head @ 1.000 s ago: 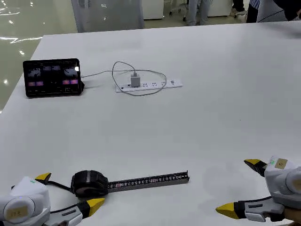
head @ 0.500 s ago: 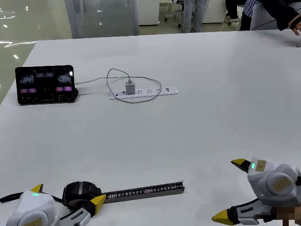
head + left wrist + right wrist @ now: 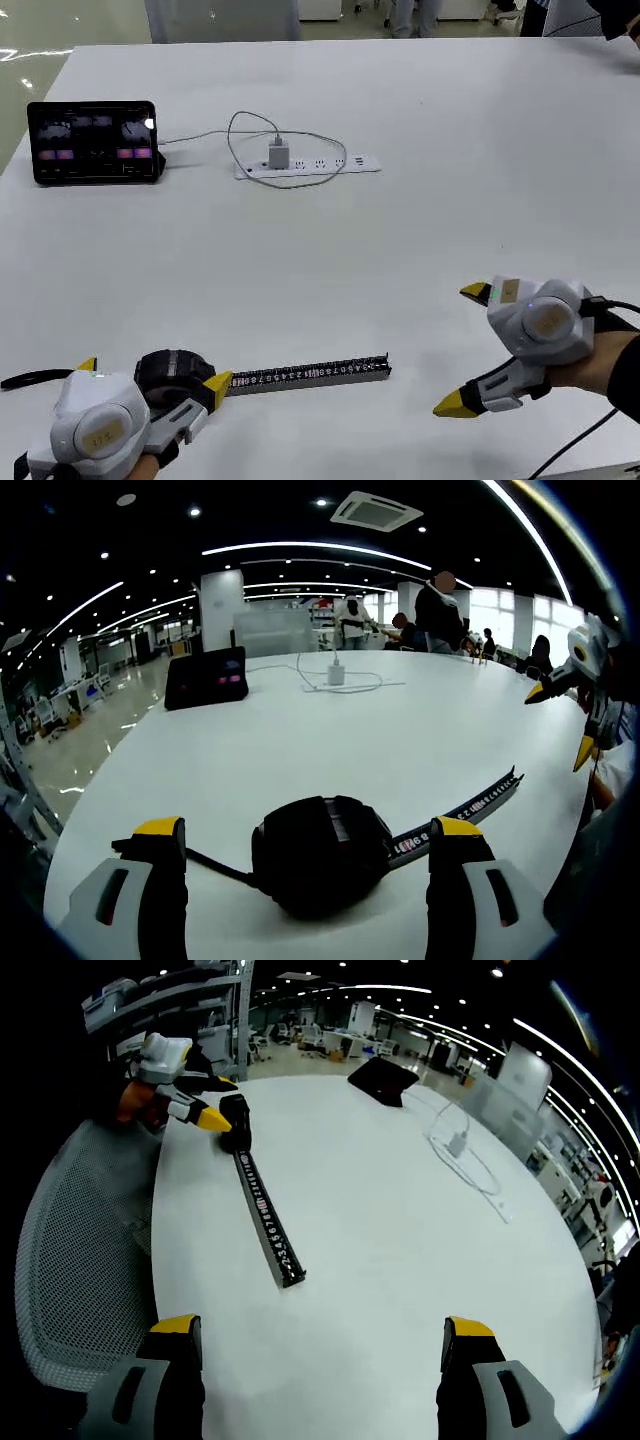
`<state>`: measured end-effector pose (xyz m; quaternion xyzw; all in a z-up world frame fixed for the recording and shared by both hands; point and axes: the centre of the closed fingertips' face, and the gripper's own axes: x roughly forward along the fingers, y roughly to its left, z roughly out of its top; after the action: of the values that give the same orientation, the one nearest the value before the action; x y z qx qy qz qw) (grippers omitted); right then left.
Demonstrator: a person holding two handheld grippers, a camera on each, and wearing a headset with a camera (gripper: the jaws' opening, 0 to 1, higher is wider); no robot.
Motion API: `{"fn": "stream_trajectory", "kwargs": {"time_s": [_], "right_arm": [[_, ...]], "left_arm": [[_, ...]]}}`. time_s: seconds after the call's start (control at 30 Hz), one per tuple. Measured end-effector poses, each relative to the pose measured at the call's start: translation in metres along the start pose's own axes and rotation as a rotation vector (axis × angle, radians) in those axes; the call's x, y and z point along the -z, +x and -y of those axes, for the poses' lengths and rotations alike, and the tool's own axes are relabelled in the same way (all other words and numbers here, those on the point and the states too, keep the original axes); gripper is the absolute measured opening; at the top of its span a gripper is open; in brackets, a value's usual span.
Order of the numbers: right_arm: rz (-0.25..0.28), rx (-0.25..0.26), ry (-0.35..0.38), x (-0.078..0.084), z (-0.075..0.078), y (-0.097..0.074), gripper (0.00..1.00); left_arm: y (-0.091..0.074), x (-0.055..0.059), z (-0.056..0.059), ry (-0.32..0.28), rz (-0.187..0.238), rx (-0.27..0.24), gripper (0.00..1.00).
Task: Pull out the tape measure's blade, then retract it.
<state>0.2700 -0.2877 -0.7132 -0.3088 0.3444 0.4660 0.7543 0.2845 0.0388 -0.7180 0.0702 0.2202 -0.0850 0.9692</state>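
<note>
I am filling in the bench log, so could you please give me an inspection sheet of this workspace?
Surface: white table, large and plain.
Job's things: tape measure lies near the front edge, blade pulled out flat along the table.
Clutter: tablet with lit screen; power strip with charger plugged in.
Grippers: left gripper open, jaws either side of the tape measure; right gripper open, empty, past the blade's tip.
Cables: charger cable loops across to the tablet; black strap trails from the tape measure.
Surroundings: mesh chair; people beyond the table.
</note>
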Motion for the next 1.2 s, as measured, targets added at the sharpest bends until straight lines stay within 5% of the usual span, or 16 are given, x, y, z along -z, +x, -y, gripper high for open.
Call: {"fn": "stream_trajectory", "kwargs": {"time_s": [0.1,0.2,0.43,0.53,0.63,0.83,0.97,1.2], "right_arm": [[-0.039,-0.007,-0.031,0.002,0.005,0.01,0.99],[-0.052,-0.03,-0.054,0.001,0.005,0.016,0.99],[-0.086,-0.096,-0.123,-0.004,0.002,0.027,0.99],[-0.082,-0.139,-0.14,-0.01,-0.003,0.035,0.99],[-0.08,-0.16,-0.16,-0.016,-0.005,0.044,0.99],[-0.123,-0.214,-0.165,-0.012,-0.009,0.061,0.99],[-0.124,-0.233,-0.189,-0.015,-0.012,0.064,0.89],[-0.139,-0.29,-0.208,-0.009,-0.024,0.07,0.65]], "left_arm": [[0.003,0.003,-0.003,-0.111,-0.003,-0.001,0.99],[0.002,0.005,-0.006,-0.097,-0.022,-0.015,0.99],[0.005,-0.006,0.002,-0.123,0.013,-0.012,0.99],[0.014,-0.012,0.001,-0.16,0.041,-0.048,0.99],[0.018,0.001,0.014,-0.095,0.004,-0.005,0.99],[0.015,0.01,-0.001,-0.146,0.014,-0.03,0.99],[0.016,0.0,-0.002,-0.157,0.067,-0.032,0.99],[0.016,0.004,0.003,-0.138,0.045,-0.013,0.99]]}}
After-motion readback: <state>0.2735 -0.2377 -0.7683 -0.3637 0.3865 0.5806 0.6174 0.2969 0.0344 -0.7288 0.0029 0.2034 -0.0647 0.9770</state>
